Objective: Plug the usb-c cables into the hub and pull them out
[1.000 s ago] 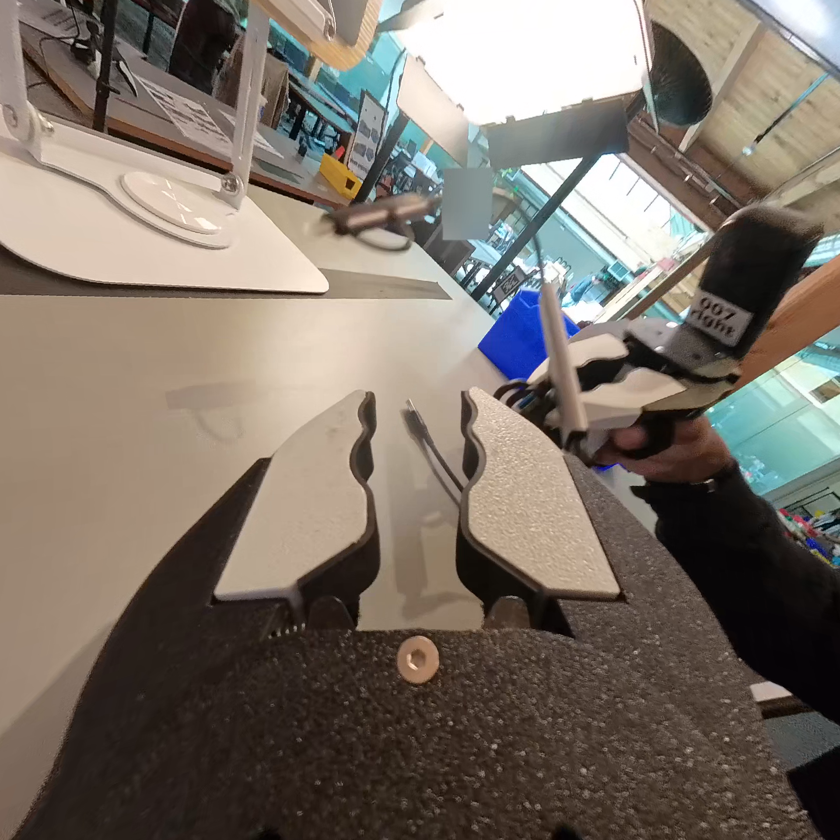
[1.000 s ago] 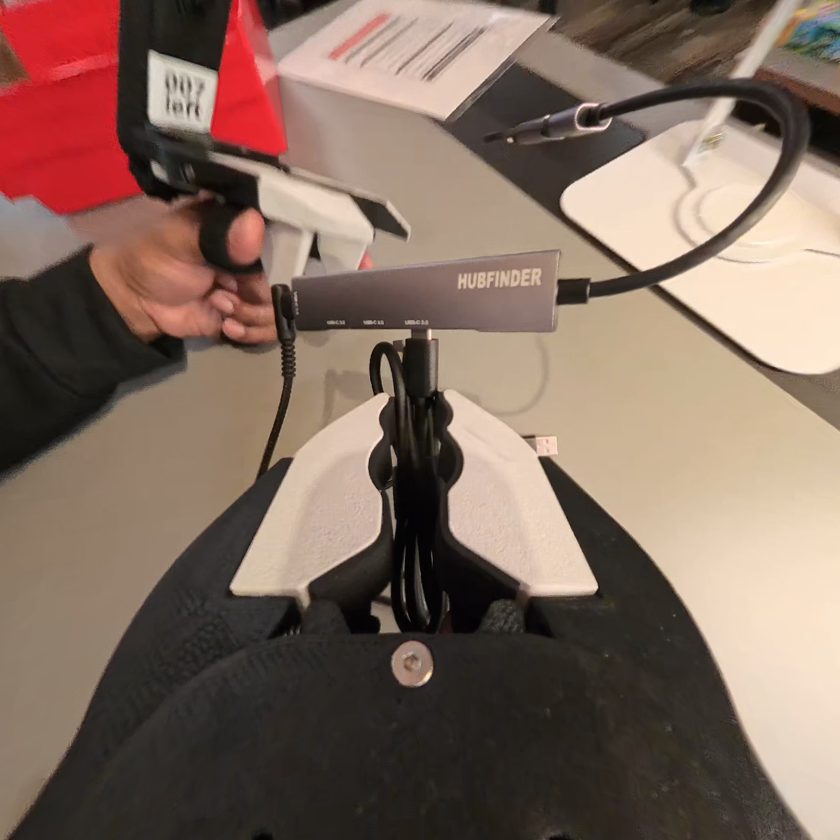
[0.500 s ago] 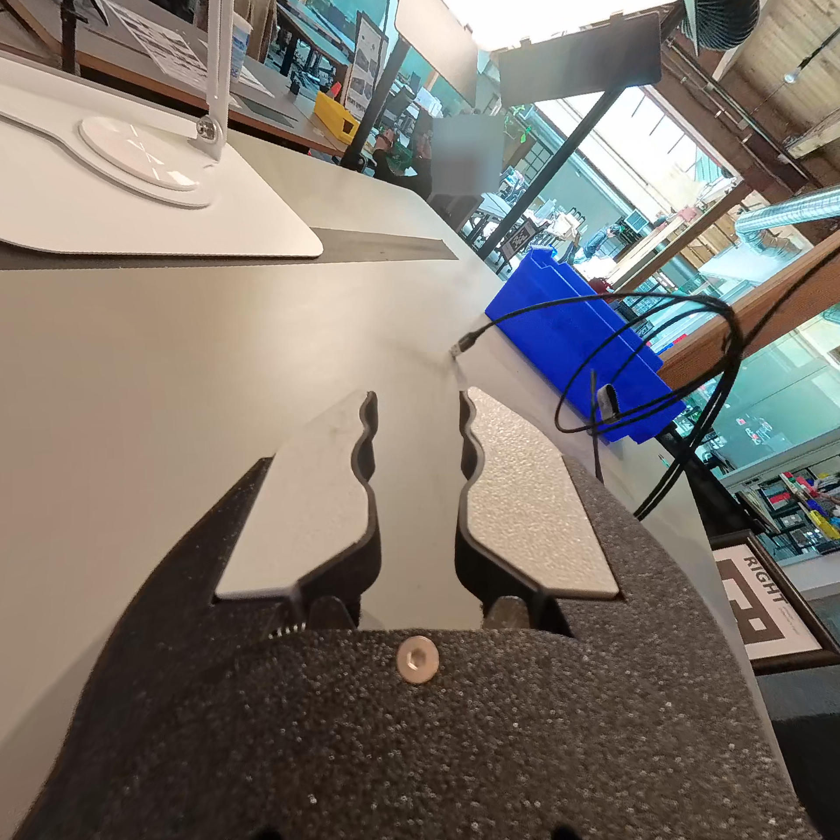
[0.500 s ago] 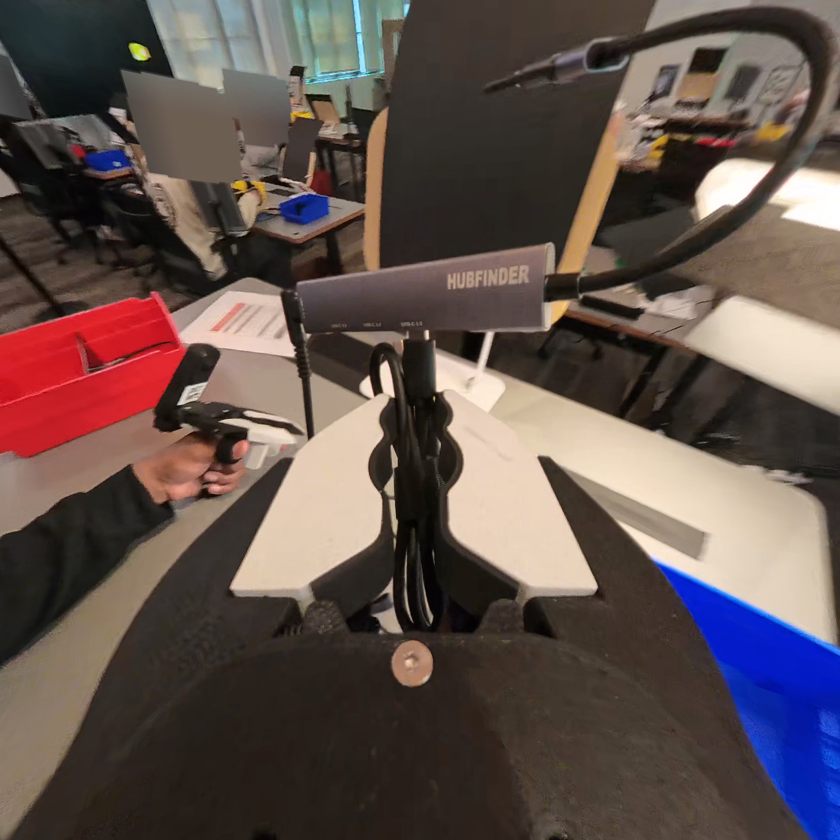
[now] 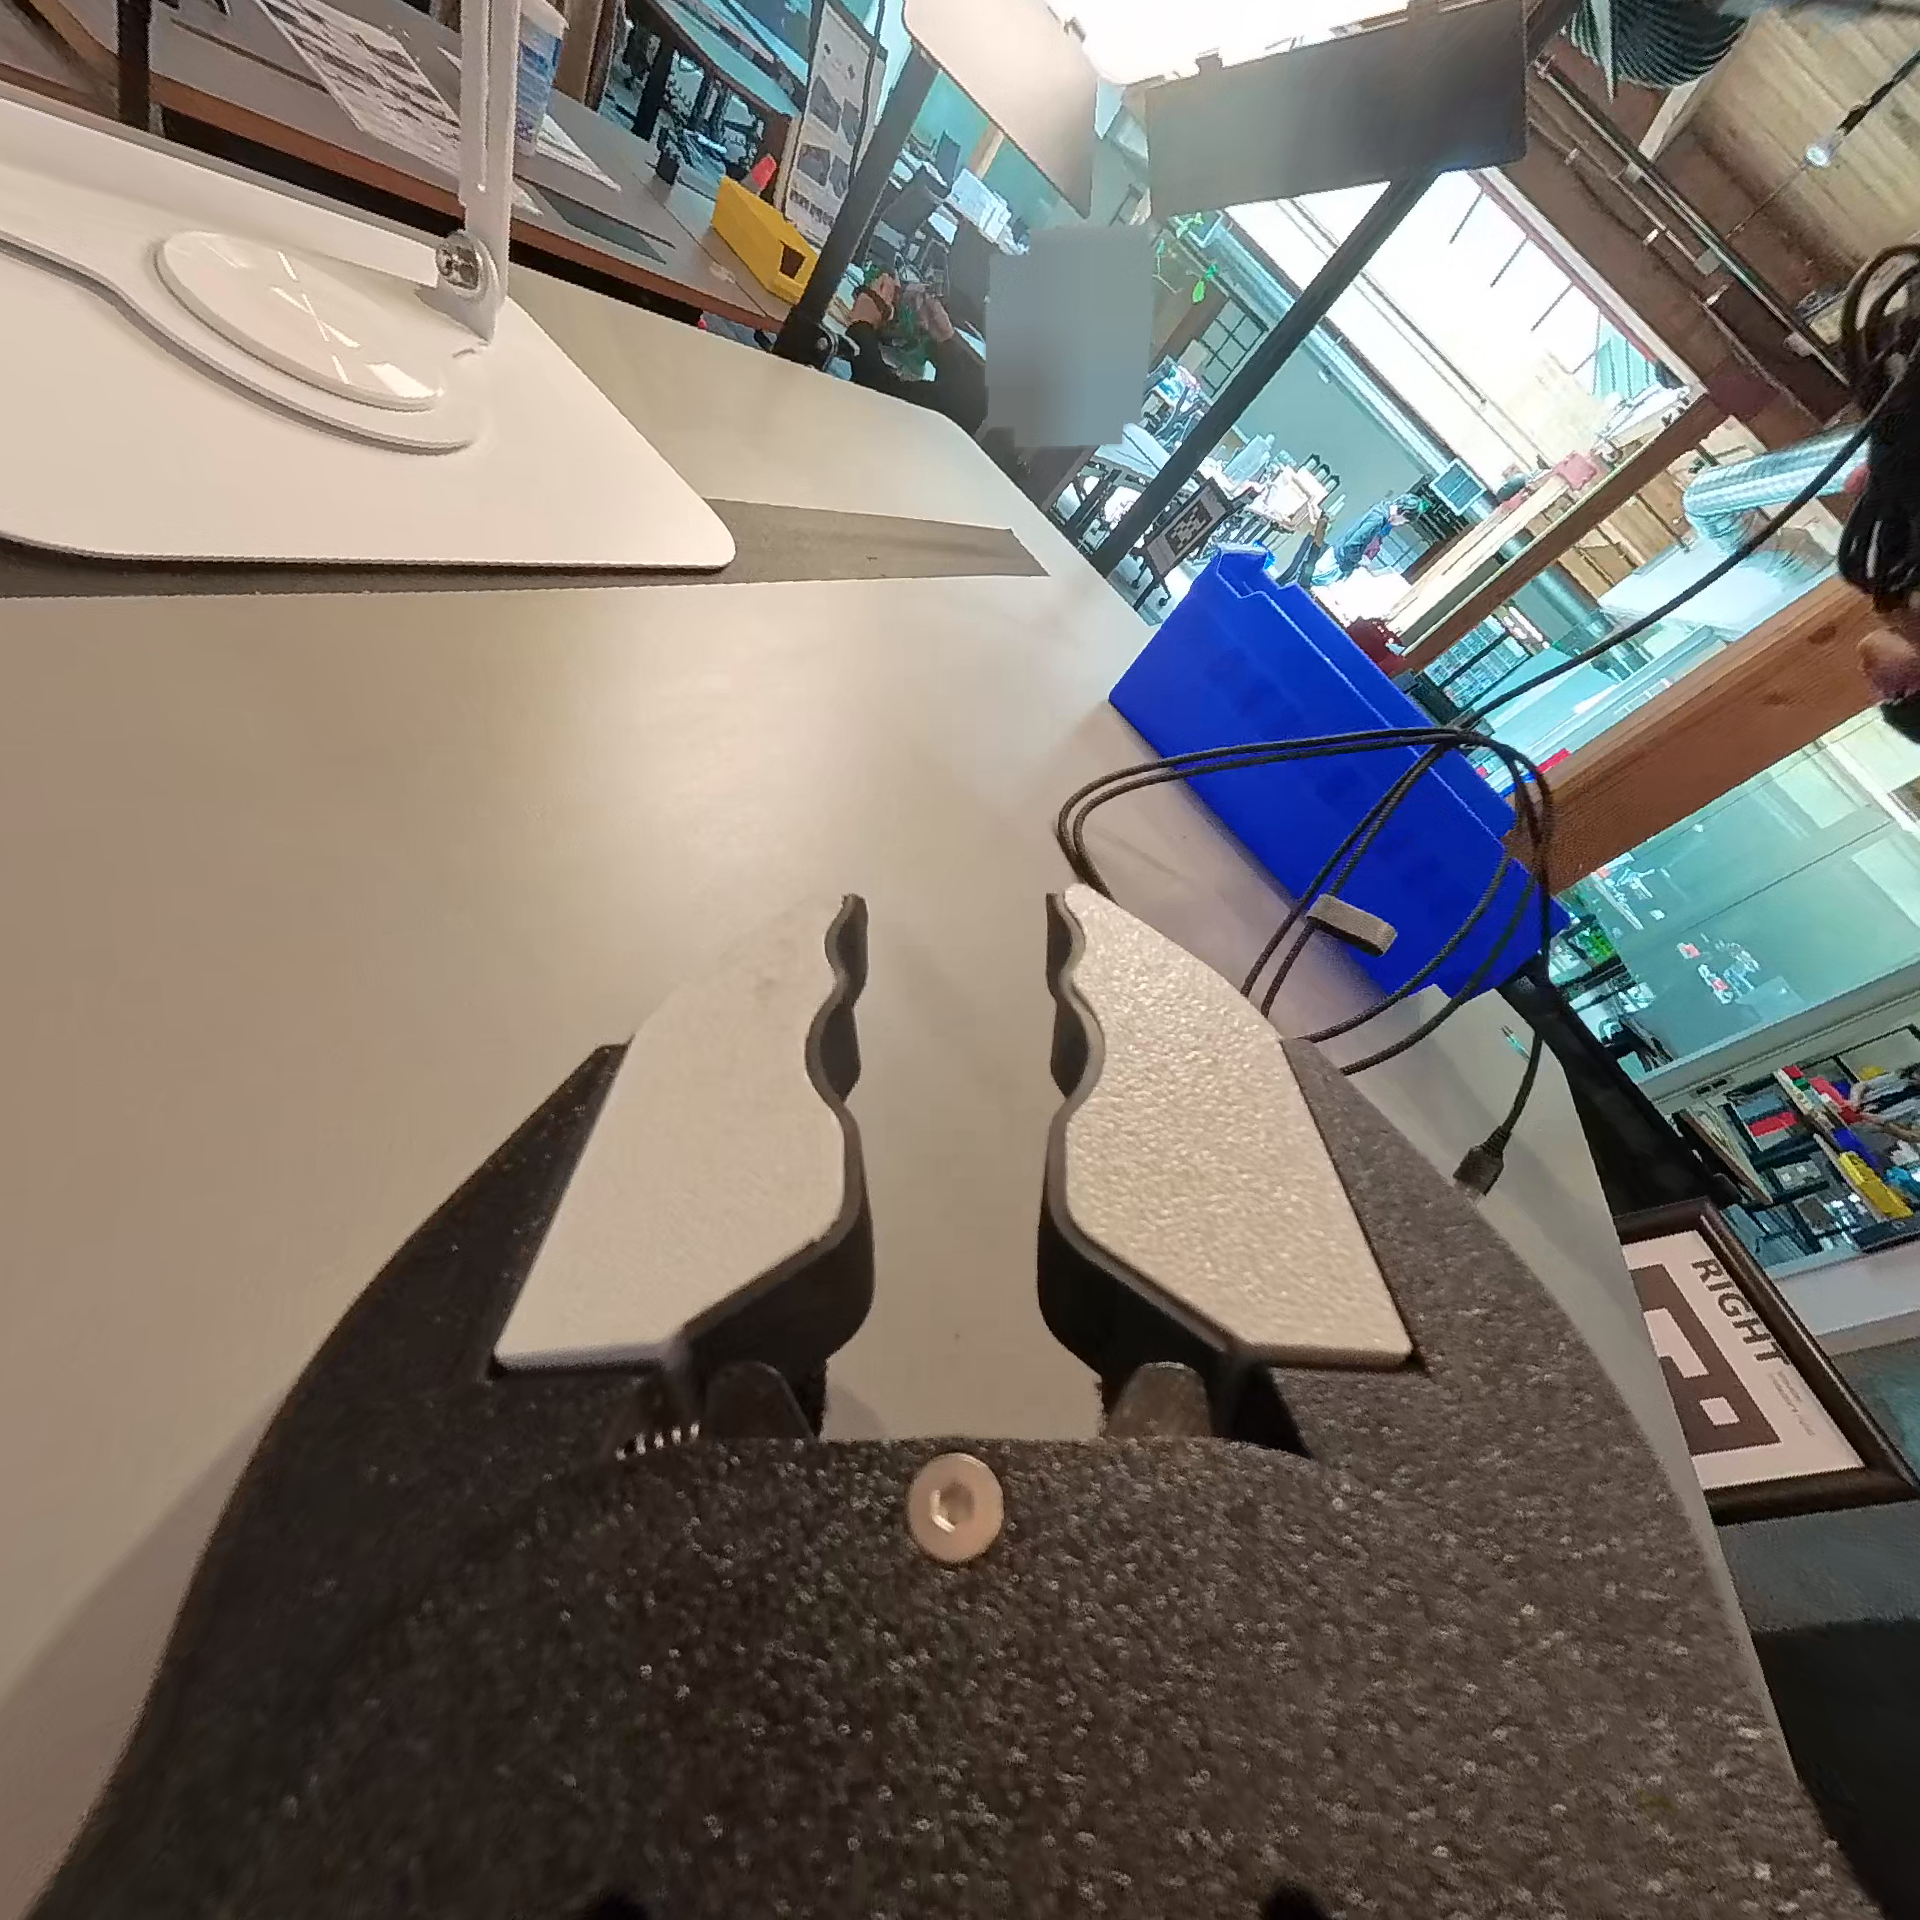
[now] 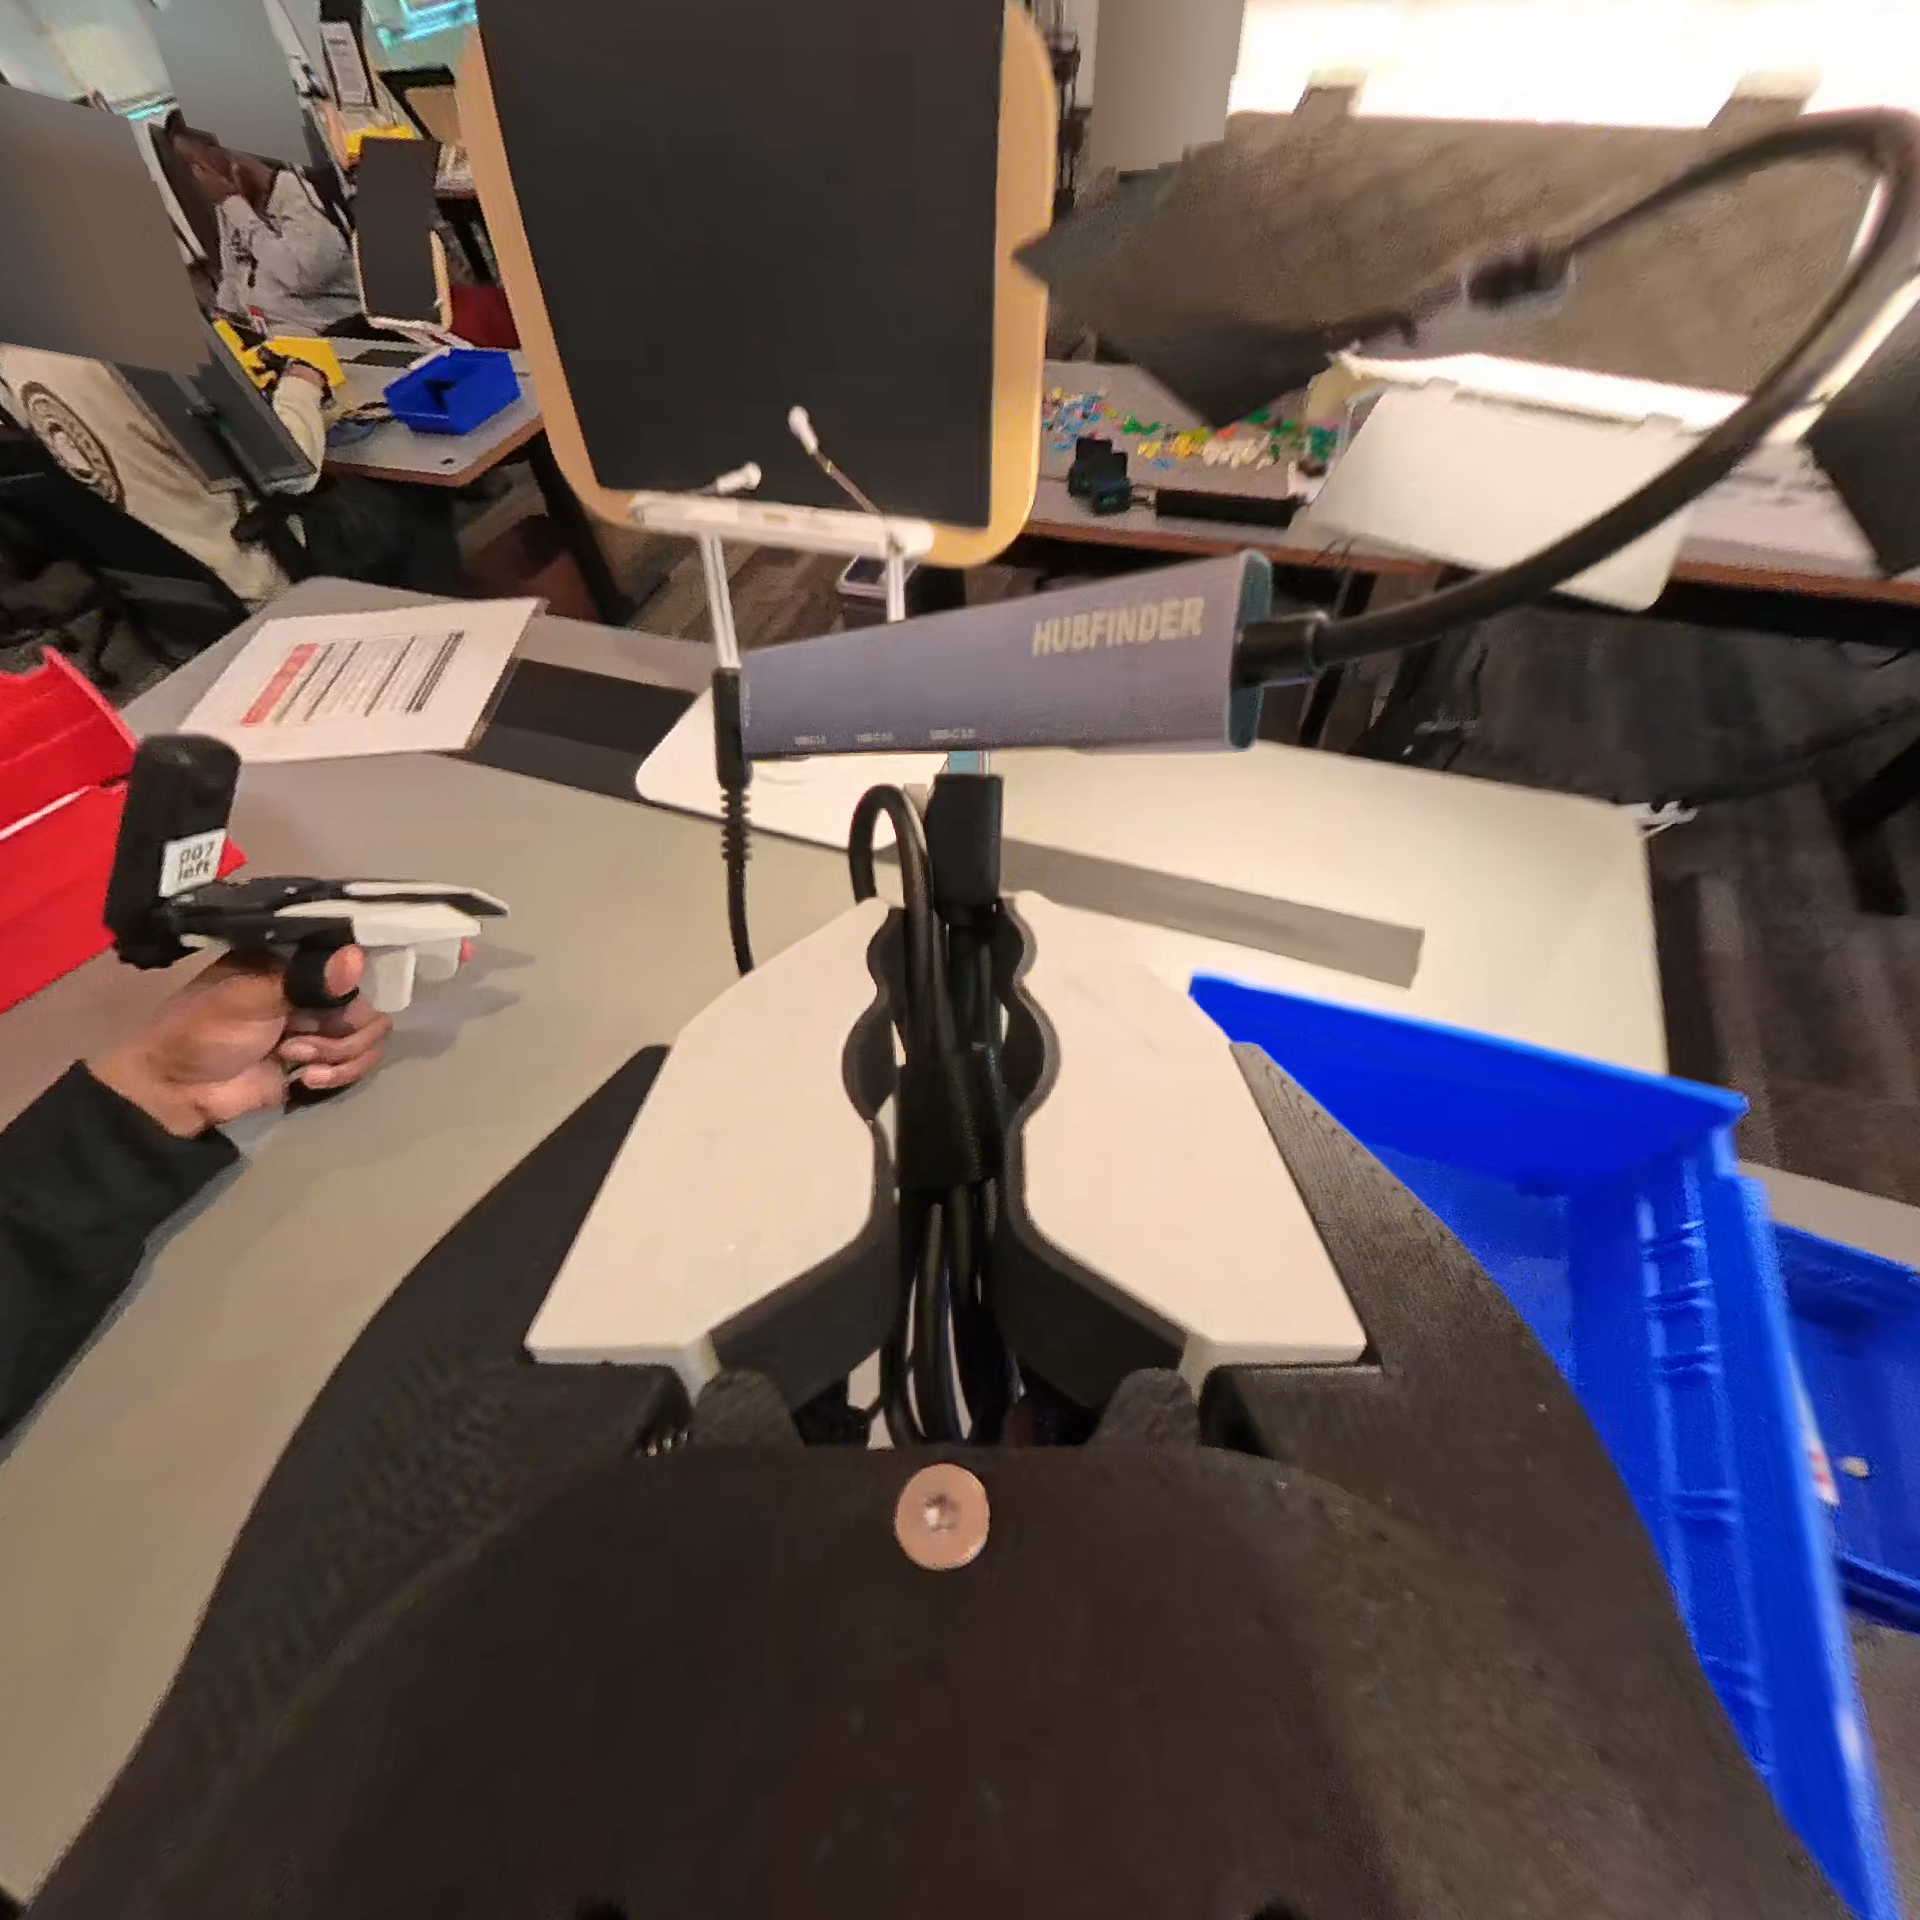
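Note:
My right gripper (image 6: 951, 920) is shut on a bundle of black USB-C cables (image 6: 940, 1122). One plug (image 6: 964, 831) sits in a port on the underside of the grey hub (image 6: 997, 675), which hangs in the air above the fingers. A second black cable (image 6: 736, 831) is plugged into the hub's left end. The hub's own thick cable (image 6: 1662, 416) arcs up to the right. My left gripper (image 5: 951, 925) is open and empty, low over the grey table (image 5: 416, 831); it also shows in the right wrist view (image 6: 416, 914). Cable loops (image 5: 1351, 831) hang at its right.
A blue bin (image 6: 1558, 1195) stands at the table's right edge, close under my right gripper; it also shows in the left wrist view (image 5: 1330, 748). A white lamp base (image 5: 312, 416) lies at the back. A red bin (image 6: 52, 810) and a paper sheet (image 6: 353, 675) are at the left. My hands' fingertips stand some 40 centimeters from each other.
My right gripper has lifted the hub and cables off the table and swung right, to above the blue bin. My left gripper stays open and low over the table.

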A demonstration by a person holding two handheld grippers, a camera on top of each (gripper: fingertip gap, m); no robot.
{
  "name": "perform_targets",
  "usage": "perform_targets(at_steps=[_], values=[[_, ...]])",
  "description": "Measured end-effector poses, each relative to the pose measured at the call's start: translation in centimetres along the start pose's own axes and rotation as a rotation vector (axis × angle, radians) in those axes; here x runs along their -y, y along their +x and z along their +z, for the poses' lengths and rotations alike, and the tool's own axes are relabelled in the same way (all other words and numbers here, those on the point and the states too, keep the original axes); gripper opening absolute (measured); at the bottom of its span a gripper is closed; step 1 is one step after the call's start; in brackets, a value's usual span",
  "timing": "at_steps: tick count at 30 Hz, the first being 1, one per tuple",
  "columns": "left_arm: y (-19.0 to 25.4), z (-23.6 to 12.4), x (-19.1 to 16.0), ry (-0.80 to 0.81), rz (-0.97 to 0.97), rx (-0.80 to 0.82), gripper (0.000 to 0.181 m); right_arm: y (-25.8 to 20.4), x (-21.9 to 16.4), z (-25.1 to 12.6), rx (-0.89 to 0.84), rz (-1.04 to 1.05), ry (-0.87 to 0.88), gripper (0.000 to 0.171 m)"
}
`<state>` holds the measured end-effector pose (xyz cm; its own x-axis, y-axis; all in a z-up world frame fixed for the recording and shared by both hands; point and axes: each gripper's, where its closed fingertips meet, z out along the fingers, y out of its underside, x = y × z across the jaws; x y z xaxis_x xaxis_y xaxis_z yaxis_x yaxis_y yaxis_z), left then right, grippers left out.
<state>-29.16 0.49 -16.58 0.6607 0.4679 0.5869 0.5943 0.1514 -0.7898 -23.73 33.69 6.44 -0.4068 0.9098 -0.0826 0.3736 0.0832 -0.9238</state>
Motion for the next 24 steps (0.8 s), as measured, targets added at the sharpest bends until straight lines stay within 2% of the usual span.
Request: perform_targets(at_steps=[4, 9, 13, 18, 24], values=[[0.1, 0.2, -0.2, -0.017, 0.009, 0.001, 0.033, -2.0, -5.3, 2.4, -0.001, -0.017, -0.066, 0.015], [0.1, 0.2, -0.3, -0.025, 0.006, 0.000, 0.033, -4.1, -12.4, 5.4, -0.038, -0.168, -0.238, 0.016], [0.0, 0.3, -0.4, -0.035, 0.002, -0.001, 0.033, -5.9, -16.8, 6.8, 0.019, -0.162, -0.371, 0.017], [0.0, 0.5, -0.6, -0.054, -0.003, -0.003, 0.033, -6.7, -20.8, 7.8, 0.025, -0.108, -0.457, 0.018], [-0.1, 0.7, -0.8, -0.074, -0.012, -0.003, 0.033, -10.2, -24.0, 8.1, 0.094, -0.209, -0.447, 0.018]])
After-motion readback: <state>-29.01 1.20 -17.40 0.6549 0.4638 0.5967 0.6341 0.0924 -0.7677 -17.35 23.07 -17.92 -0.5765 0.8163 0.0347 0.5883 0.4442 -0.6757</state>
